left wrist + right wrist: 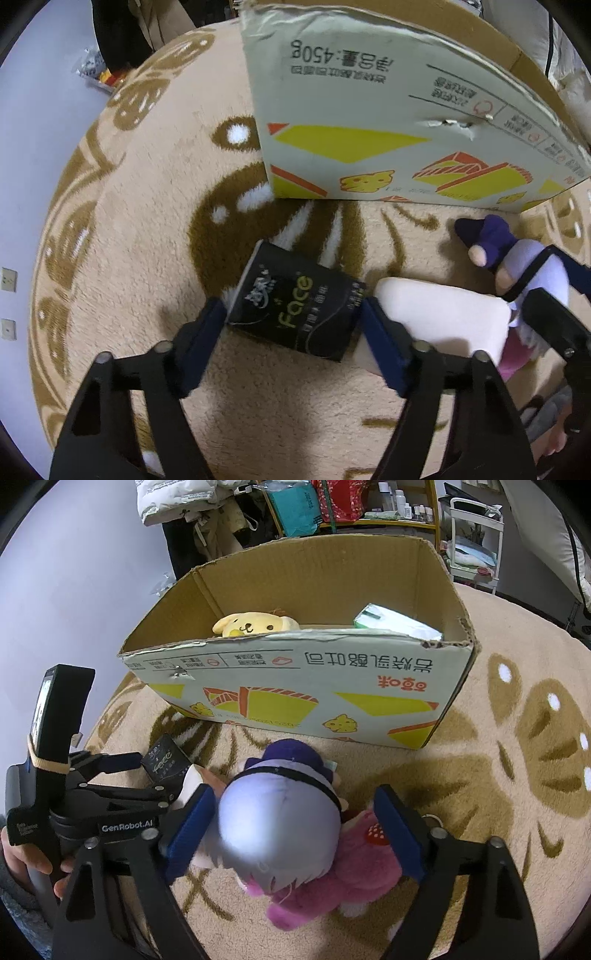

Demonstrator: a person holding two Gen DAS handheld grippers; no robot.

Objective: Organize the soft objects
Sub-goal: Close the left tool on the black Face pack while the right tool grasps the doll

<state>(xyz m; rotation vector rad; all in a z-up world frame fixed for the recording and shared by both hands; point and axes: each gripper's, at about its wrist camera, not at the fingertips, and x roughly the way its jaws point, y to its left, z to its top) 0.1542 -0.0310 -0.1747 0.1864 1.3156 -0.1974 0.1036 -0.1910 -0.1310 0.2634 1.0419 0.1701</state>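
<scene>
A black tissue pack [295, 314] marked "Face" lies on the rug just before the cardboard box [369, 147]. My left gripper [291, 325] points down over it, and both blue pads touch its ends, so it is shut on the pack. A pale soft block [443, 325] lies right beside it. In the right wrist view a plush doll [280, 827] with lilac hair, a purple hat and a pink dress lies between the jaws of my right gripper [295, 827]. That gripper is open: its left pad is against the head, the right pad stands off.
The open box [295, 686] holds a yellow dog plush [255, 624] and a green-and-white pack [399, 624]. Everything sits on a round beige rug [480, 775]. A hand [22, 853] holds the left gripper. Shelves [351, 502] and clutter stand behind.
</scene>
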